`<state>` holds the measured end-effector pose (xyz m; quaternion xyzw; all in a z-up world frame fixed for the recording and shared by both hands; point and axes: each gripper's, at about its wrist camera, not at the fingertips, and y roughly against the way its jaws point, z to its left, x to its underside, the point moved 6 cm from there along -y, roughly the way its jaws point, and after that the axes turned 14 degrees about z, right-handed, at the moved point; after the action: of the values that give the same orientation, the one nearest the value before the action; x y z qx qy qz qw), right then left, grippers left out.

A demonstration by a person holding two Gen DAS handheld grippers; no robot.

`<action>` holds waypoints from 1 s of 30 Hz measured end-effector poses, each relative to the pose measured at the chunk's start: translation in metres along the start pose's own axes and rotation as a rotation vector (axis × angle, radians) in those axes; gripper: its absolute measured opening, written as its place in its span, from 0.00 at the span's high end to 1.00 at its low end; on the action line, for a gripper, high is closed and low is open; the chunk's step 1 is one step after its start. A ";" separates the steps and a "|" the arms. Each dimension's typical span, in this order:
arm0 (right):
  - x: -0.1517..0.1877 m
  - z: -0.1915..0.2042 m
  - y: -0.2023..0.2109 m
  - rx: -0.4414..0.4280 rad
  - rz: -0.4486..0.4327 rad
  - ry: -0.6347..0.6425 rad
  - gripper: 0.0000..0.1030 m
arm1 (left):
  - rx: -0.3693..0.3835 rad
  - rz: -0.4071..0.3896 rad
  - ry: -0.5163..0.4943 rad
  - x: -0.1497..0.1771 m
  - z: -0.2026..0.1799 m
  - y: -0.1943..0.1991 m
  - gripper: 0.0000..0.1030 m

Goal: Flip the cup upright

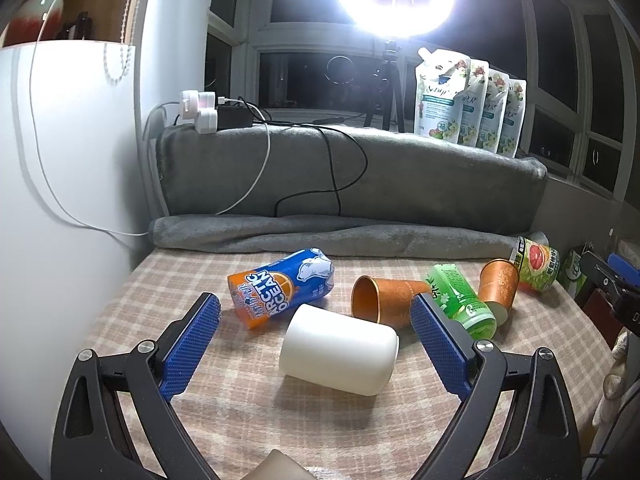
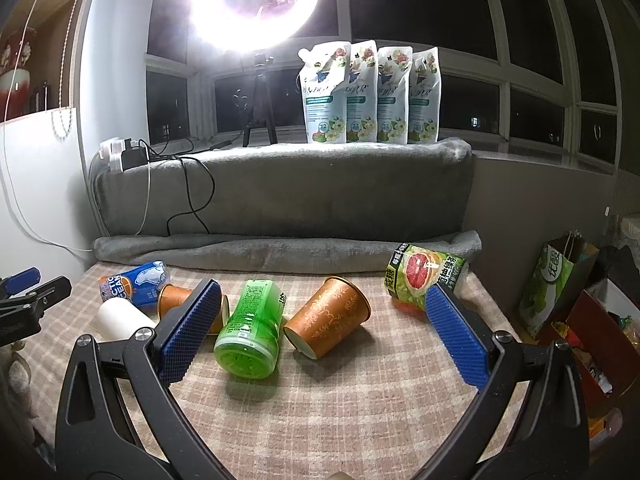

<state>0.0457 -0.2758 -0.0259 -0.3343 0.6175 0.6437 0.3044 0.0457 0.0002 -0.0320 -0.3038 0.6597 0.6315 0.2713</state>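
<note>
Several cups lie on their sides on a checked tablecloth [image 1: 248, 408]. A white cup [image 1: 338, 349] lies between the blue pads of my open left gripper [image 1: 316, 314], untouched. Behind it lie a blue and orange Arctic Ocean cup [image 1: 282, 286], an orange cup [image 1: 386, 300], a green cup [image 1: 462, 300], a second orange cup [image 1: 498, 286] and a grapefruit-print cup [image 1: 536, 266]. My right gripper [image 2: 322, 304] is open and empty. The green cup [image 2: 252, 330] and an orange cup [image 2: 326, 318] lie between its pads, further out. The white cup [image 2: 122, 318] is at its left.
A rolled grey blanket [image 1: 340, 236] and a grey padded ledge [image 1: 352, 172] bound the far edge. Cables and plugs [image 1: 208, 112] hang at the back left. Several refill pouches [image 2: 370, 94] and a ring light on a tripod [image 2: 256, 8] stand behind. Bags [image 2: 560, 292] sit at the right.
</note>
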 end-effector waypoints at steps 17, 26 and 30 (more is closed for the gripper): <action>-0.030 0.052 -0.039 -0.081 0.020 0.190 0.00 | 0.002 0.056 0.039 0.005 0.032 -0.009 0.07; -0.043 0.128 -0.084 -0.264 0.169 0.496 0.00 | 0.000 0.105 0.087 0.017 0.058 -0.013 0.07; -0.038 0.167 -0.101 -0.308 0.231 0.683 0.00 | -0.008 0.111 0.096 0.021 0.068 -0.011 0.07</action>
<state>0.1404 -0.1033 -0.0526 -0.4992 0.6130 0.6107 -0.0467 0.0384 0.0665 -0.0583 -0.2978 0.6851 0.6331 0.2028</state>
